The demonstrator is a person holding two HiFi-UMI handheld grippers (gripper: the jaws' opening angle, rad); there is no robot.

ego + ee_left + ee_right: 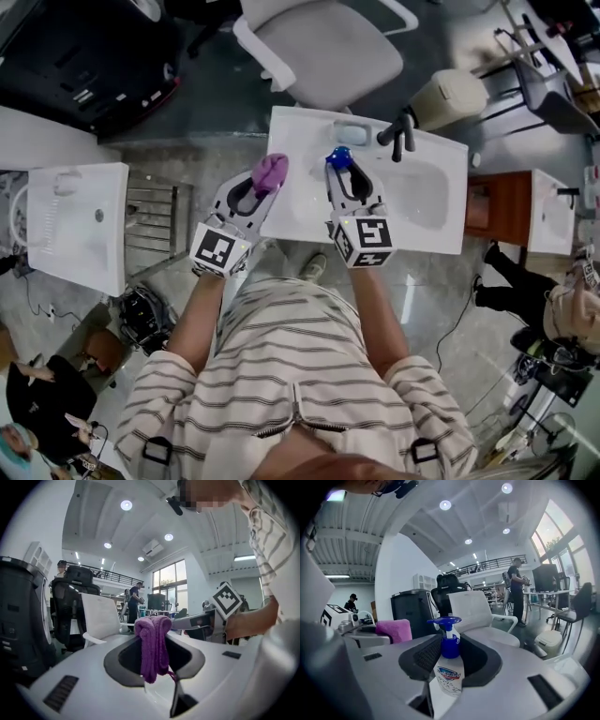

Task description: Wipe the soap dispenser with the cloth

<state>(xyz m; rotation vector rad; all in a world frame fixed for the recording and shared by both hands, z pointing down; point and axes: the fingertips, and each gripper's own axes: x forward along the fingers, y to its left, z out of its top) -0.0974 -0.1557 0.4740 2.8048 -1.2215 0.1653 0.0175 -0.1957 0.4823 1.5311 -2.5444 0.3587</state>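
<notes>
My left gripper (265,180) is shut on a folded purple cloth (270,171), held over the near left corner of the white washbasin top (427,240). In the left gripper view the cloth (153,645) hangs pinched between the jaws. My right gripper (341,165) is shut on a clear soap dispenser with a blue pump (338,157), lifted above the basin. The right gripper view shows the dispenser (449,663) upright between the pads, and the cloth (394,631) off to its left. The two grippers are side by side, a short way apart.
A black tap (400,134) and a soap dish (351,132) sit at the basin's far edge. A grey office chair (323,49) stands beyond it, a bin (450,97) to its right. Another white basin (80,222) is at left, a brown cabinet (497,208) at right.
</notes>
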